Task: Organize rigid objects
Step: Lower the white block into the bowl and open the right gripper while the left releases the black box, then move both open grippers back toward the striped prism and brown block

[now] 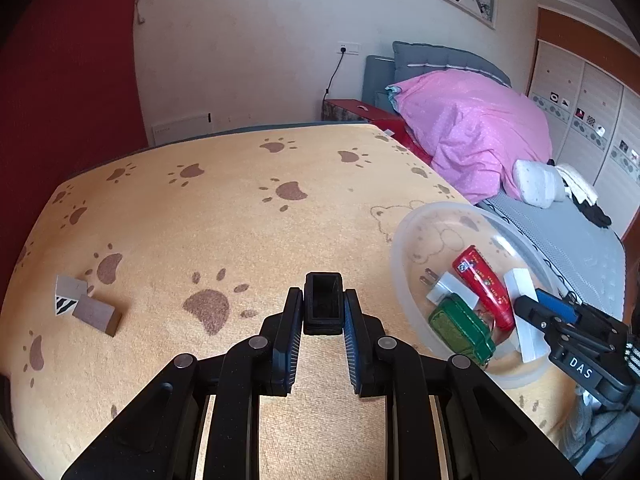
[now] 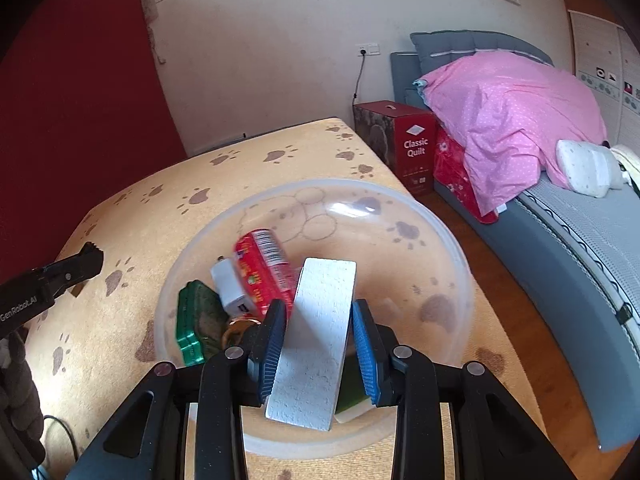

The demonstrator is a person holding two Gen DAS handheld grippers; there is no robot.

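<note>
My left gripper (image 1: 323, 295) is shut on a small black hollow box (image 1: 323, 310), held above the paw-print cloth (image 1: 224, 220). Left of it lie two wooden blocks (image 1: 86, 308), one with zebra stripes. A clear plastic bowl (image 1: 440, 206) at the right holds a red packet (image 1: 484, 288), a white plug charger (image 1: 450, 290) and a green tin (image 1: 460, 328). In the right wrist view, my right gripper (image 2: 320, 306) is shut on a white block (image 2: 320, 332), tilted over the bowl (image 2: 320, 182). The right gripper (image 1: 538, 302) also shows at the bowl in the left wrist view.
The cloth-covered table (image 2: 132, 216) ends close behind the bowl on the right. Beyond it stand a red "Classic Quilt" box (image 2: 416, 148) and a bed with a pink duvet (image 2: 512, 116). A gold ring (image 2: 240, 326) lies in the bowl. The left gripper (image 2: 90, 256) shows at left.
</note>
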